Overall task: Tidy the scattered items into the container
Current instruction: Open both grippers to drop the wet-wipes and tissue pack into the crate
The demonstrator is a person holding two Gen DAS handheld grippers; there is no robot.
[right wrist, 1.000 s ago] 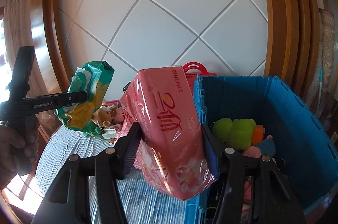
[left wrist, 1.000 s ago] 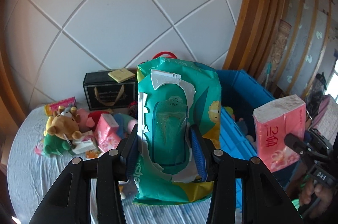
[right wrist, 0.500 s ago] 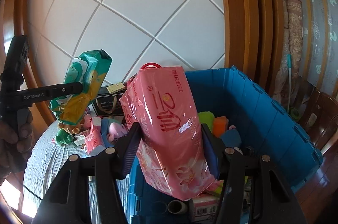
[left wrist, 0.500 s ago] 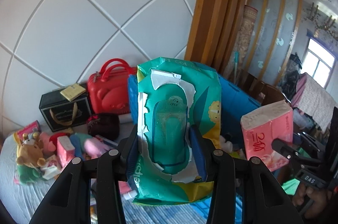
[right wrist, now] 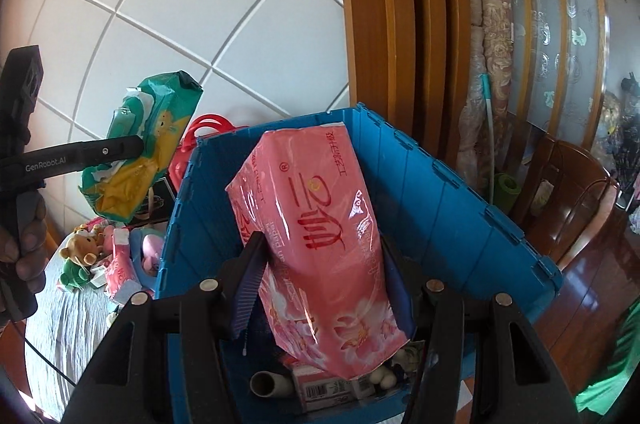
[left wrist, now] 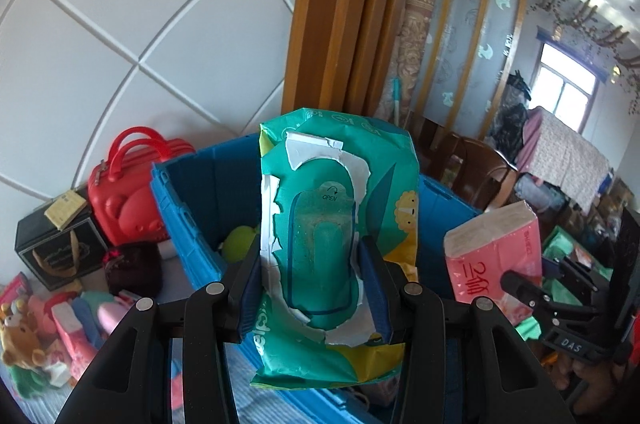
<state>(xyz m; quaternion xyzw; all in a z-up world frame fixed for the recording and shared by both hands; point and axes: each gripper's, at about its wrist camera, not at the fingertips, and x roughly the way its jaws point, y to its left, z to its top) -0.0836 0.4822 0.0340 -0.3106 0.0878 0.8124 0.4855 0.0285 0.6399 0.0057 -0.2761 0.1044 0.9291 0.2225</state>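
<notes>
White tiled wall, wood pillar. Left wrist view: my left gripper (left wrist: 316, 284) is pinching the green wipes pack (left wrist: 336, 224), held up in front of the blue crate (left wrist: 180, 199), not in it yet. Plush toys (left wrist: 24, 340) and small pink packs lie on the striped cloth; red case (left wrist: 128, 199) and black box (left wrist: 52, 248) stand behind them.

Right wrist view: my right gripper (right wrist: 324, 288) is clamped on the pink tissue pack (right wrist: 320, 236), over the crate's opening. Crate floor already holds a cardboard tube (right wrist: 268, 384) and boxes. I'd call it roughly half done.

Green wipes pack (left wrist: 336, 224), pink tissue pack (right wrist: 320, 240), blue crate (right wrist: 440, 199).
</notes>
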